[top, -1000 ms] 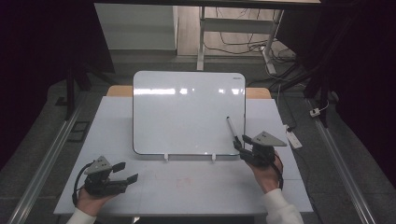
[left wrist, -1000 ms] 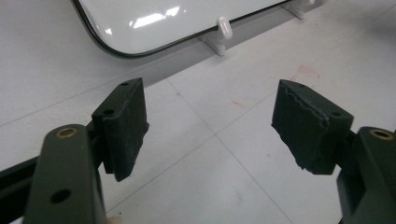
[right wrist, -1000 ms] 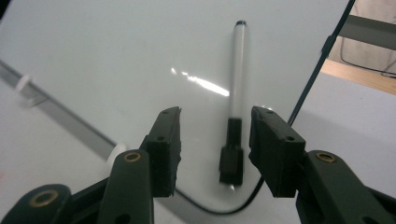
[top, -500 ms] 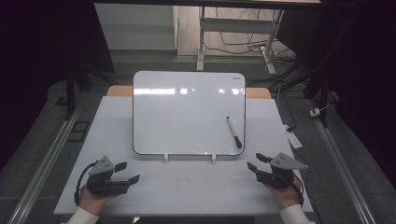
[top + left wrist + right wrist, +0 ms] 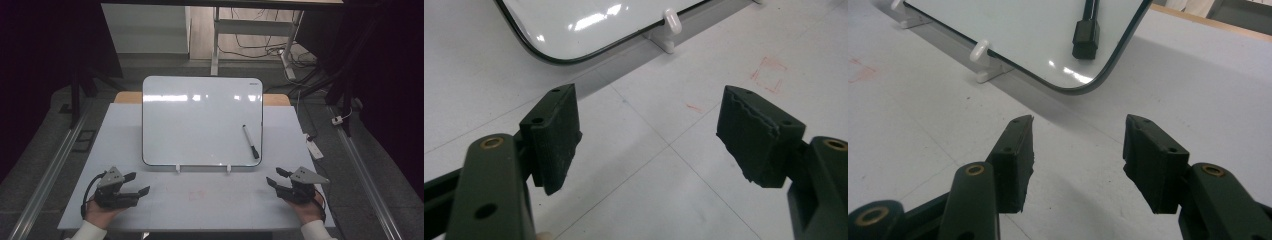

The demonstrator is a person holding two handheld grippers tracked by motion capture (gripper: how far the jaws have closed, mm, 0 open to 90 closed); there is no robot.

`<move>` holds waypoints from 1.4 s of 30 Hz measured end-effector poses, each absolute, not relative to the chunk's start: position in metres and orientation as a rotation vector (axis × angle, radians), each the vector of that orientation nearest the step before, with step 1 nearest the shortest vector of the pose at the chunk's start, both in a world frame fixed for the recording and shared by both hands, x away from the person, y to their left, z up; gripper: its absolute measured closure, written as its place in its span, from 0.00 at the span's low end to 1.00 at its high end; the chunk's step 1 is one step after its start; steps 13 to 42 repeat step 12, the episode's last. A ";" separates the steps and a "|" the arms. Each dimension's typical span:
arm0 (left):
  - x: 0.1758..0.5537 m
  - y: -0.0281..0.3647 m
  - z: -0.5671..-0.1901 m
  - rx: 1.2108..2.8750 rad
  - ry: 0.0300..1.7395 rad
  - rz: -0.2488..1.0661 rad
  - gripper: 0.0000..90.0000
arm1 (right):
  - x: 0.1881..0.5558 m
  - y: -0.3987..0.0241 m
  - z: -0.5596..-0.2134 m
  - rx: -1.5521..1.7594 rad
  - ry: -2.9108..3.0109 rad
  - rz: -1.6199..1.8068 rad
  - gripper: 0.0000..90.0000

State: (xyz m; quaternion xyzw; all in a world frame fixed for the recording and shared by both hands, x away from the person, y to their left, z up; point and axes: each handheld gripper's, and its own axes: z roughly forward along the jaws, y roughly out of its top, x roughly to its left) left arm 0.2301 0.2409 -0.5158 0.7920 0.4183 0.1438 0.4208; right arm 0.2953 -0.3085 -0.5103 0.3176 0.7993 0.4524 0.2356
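The tabletop carries a propped whiteboard; a marker lies on its lower right; both tools, left and right, rest empty, jaws apart; a careless reach could knock the marker sliding off.

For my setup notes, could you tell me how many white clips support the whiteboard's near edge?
2: a left clip and a right clip, both under the whiteboard bottom edge. None appear hidden.
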 end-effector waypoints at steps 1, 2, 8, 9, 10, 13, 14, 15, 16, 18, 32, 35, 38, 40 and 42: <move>0.230 0.241 -0.516 1.985 1.047 0.361 0.29 | 0.295 -0.308 -0.510 0.870 2.192 1.239 0.50; 0.230 0.241 -0.515 1.985 1.046 0.361 0.29 | 0.295 -0.308 -0.510 0.869 2.192 1.239 0.50; 0.230 0.241 -0.516 1.986 1.048 0.363 0.29 | 0.295 -0.307 -0.511 0.858 2.197 1.231 0.50; 0.230 0.240 -0.516 1.986 1.048 0.363 0.29 | 0.295 -0.307 -0.511 0.857 2.198 1.230 0.50; 0.230 0.240 -0.516 1.987 1.048 0.364 0.29 | 0.295 -0.307 -0.511 0.855 2.197 1.230 0.50; 0.230 0.240 -0.516 1.987 1.048 0.365 0.29 | 0.295 -0.307 -0.511 0.853 2.195 1.231 0.50; 0.230 0.240 -0.516 1.987 1.048 0.365 0.29 | 0.295 -0.307 -0.511 0.853 2.195 1.231 0.50; 0.230 0.240 -0.516 1.987 1.048 0.365 0.29 | 0.295 -0.307 -0.511 0.853 2.195 1.231 0.50; 0.230 0.240 -0.516 1.987 1.048 0.365 0.29 | 0.295 -0.307 -0.511 0.853 2.195 1.231 0.50; 0.230 0.240 -0.516 1.987 1.048 0.365 0.29 | 0.295 -0.307 -0.511 0.853 2.195 1.231 0.50; 0.230 0.240 -0.516 1.987 1.048 0.365 0.29 | 0.295 -0.307 -0.511 0.853 2.195 1.231 0.50; 0.230 0.240 -0.516 1.987 1.048 0.365 0.29 | 0.295 -0.307 -0.511 0.853 2.195 1.231 0.50; 0.230 0.240 -0.516 1.987 1.048 0.365 0.29 | 0.295 -0.307 -0.511 0.853 2.195 1.231 0.50; 0.230 0.240 -0.516 1.987 1.048 0.365 0.29 | 0.295 -0.307 -0.511 0.853 2.195 1.231 0.50; 0.230 0.240 -0.516 1.987 1.048 0.365 0.29 | 0.295 -0.307 -0.511 0.853 2.195 1.231 0.50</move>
